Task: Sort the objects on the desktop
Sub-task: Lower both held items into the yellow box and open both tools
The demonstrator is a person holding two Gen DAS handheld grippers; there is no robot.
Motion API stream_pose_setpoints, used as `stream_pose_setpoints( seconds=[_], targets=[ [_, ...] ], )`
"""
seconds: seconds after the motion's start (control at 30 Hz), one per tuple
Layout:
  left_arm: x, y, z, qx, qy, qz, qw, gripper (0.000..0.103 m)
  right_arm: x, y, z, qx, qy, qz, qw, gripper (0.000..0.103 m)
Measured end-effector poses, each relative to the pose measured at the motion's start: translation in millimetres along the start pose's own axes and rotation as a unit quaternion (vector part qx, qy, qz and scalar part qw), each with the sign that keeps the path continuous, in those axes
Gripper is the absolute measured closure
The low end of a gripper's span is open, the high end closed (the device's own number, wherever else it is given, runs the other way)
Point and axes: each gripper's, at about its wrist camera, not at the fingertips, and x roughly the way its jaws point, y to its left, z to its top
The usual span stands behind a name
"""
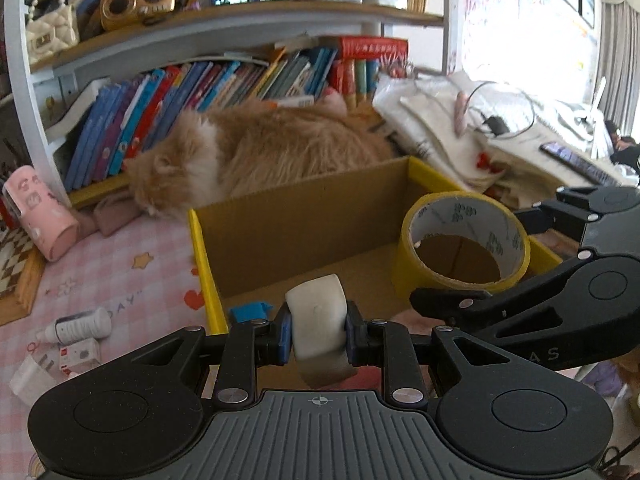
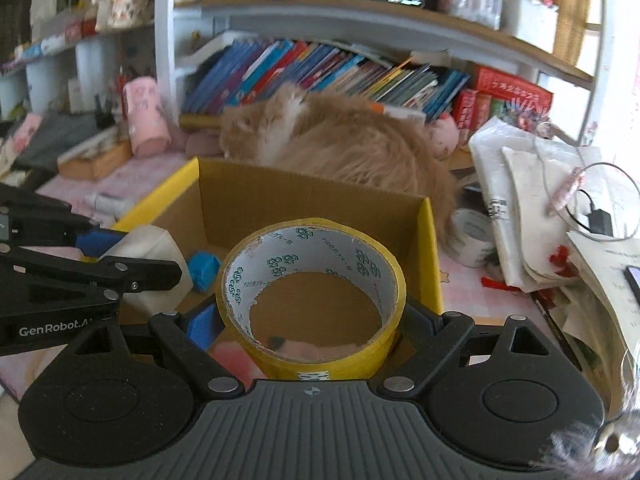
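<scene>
My left gripper [image 1: 318, 332] is shut on a white tape roll [image 1: 318, 320] and holds it over the near edge of an open cardboard box with yellow rims [image 1: 280, 232]. My right gripper [image 2: 312, 320] is shut on a yellow tape roll [image 2: 312, 292], held over the box [image 2: 320, 204]. The yellow roll [image 1: 464, 240] and the right gripper [image 1: 440, 300] show at the right of the left wrist view. The white roll [image 2: 148, 256] and the left gripper show at the left of the right wrist view. A small blue piece [image 2: 204, 268] lies in the box.
An orange cat [image 1: 256, 152] lies right behind the box, against a shelf of books [image 1: 200, 92]. A pink cylinder [image 1: 40, 212], a small bottle [image 1: 78, 326] and a small carton [image 1: 78, 356] lie on the pink mat at left. Papers, bags and cables [image 2: 540, 200] pile at right.
</scene>
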Motion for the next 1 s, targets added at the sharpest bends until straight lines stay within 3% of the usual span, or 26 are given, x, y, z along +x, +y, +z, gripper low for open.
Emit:
stream_pose_setpoints(
  seconds=[0.27, 0.57, 0.67, 0.73, 0.83, 1.0],
  targets=[
    [14, 0, -6, 0.015, 0.018, 0.019, 0.9995, 0.079, 27, 4, -4, -0.038, 0.026, 0.015, 0.999, 0.015],
    [16, 1, -2, 0.012, 0.019, 0.024, 0.9995, 0.076, 37, -2, -3, -0.026, 0.035, 0.023, 0.999, 0.014],
    [10, 2, -2, 0.01, 0.007, 0.03, 0.9995, 0.064, 35, -3, -4, -0.024, 0.03, 0.019, 0.999, 0.014],
    [4, 2, -1, 0.009, -0.011, 0.035, 0.9993, 0.043, 34, -4, -4, -0.022, 0.027, 0.014, 0.999, 0.013],
    [-6, 3, 2, 0.005, -0.035, 0.031, 0.9989, 0.025, 32, -5, -4, -0.019, 0.022, 0.011, 1.0, 0.013],
    [-18, 0, 5, 0.011, -0.064, 0.046, 0.9968, 0.017, 26, -4, -1, -0.01, 0.009, 0.008, 1.0, 0.013]
  ],
)
